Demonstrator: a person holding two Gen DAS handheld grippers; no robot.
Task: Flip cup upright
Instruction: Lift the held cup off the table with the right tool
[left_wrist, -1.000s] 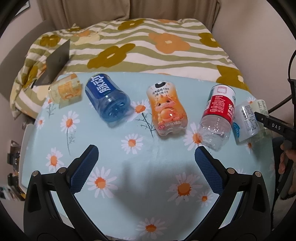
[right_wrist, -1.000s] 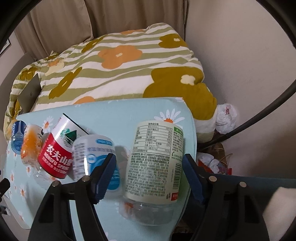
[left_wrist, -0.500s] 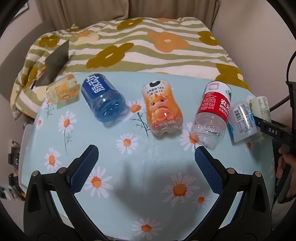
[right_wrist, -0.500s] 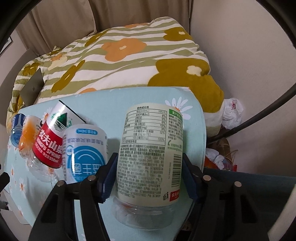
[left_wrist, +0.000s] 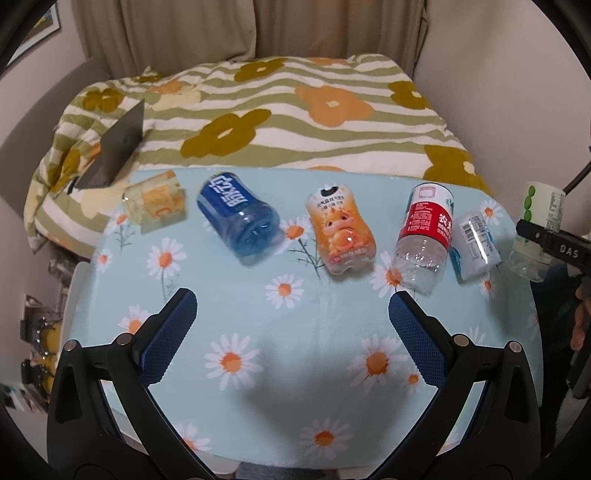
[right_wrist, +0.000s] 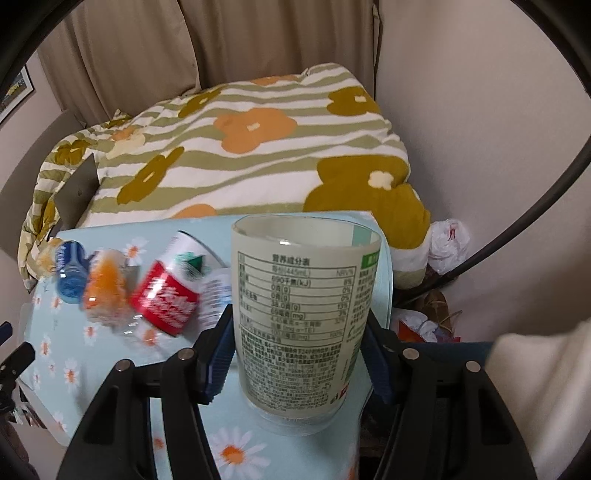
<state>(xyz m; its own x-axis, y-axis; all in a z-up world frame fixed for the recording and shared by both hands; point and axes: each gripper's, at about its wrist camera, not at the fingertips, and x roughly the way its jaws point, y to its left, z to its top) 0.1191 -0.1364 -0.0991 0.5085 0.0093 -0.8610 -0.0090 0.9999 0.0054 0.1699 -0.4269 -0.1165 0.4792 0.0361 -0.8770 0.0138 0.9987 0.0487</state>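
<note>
Five cut-bottle cups lie on their sides across my daisy-print table (left_wrist: 295, 406), and I read them left to right: a yellow-labelled cup (left_wrist: 157, 201) at the far left edge, a blue cup (left_wrist: 238, 218), an orange cartoon cup (left_wrist: 340, 230), a red-labelled clear cup (left_wrist: 424, 236) and a pale blue-and-white cup (left_wrist: 474, 242) touching it. My left gripper (left_wrist: 291, 321) hovers over bare cloth, jaws spread wide, holding nothing. At the table's right edge my right gripper (right_wrist: 301, 354) clamps the green-labelled cup (right_wrist: 303, 317) by its sides, open mouth up, nearly vertical, its clear base just above the cloth.
</note>
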